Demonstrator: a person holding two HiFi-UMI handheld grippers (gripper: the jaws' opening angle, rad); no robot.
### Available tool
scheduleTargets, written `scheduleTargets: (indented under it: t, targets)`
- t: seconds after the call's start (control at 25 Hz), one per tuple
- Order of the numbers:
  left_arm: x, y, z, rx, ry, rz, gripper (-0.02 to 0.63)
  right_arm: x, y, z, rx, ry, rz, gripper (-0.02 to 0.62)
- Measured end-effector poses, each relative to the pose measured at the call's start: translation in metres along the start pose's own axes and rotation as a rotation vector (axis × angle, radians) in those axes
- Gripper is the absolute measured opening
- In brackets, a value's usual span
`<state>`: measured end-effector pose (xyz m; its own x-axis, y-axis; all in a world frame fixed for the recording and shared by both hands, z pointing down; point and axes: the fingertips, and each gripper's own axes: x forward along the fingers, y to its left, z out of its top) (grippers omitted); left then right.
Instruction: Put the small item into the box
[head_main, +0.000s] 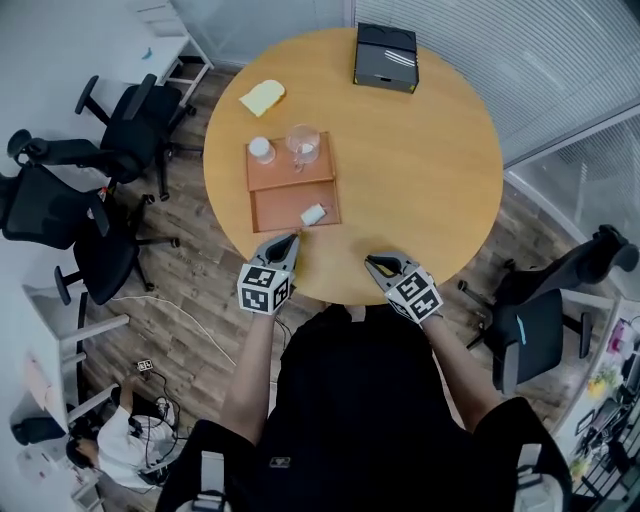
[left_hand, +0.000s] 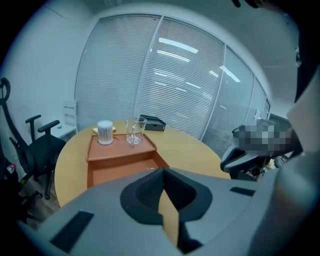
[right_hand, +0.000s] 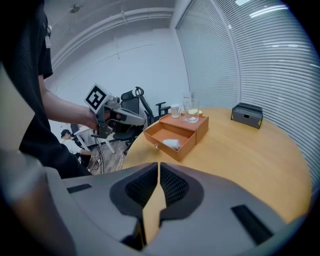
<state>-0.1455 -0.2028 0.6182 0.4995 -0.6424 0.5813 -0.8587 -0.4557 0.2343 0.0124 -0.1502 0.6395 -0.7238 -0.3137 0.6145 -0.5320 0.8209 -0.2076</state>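
An orange box stands on the round wooden table with its drawer pulled out toward me. A small white item lies in the drawer's right part, also seen in the right gripper view. My left gripper hovers just in front of the drawer, jaws together and empty. My right gripper hangs over the table's near edge, off to the right of the box, its jaws closed on nothing.
On the box top stand a white ribbed cylinder and a clear glass. A yellow sponge-like piece lies behind the box, and a black case sits at the table's far edge. Office chairs ring the table.
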Motion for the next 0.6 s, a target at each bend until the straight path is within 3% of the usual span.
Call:
scheduleTargets:
  t: [0.24,0.6]
  targets:
    - [-0.021,-0.019,-0.028,-0.003,0.001,-0.094,0.006,0.003,0.011,0.013,-0.020,-0.023,-0.025,0.012]
    - [-0.049,-0.027,-0.046,-0.019,-0.022,-0.146,0.006,0.004,0.034,0.017,-0.040,-0.025,-0.046,0.012]
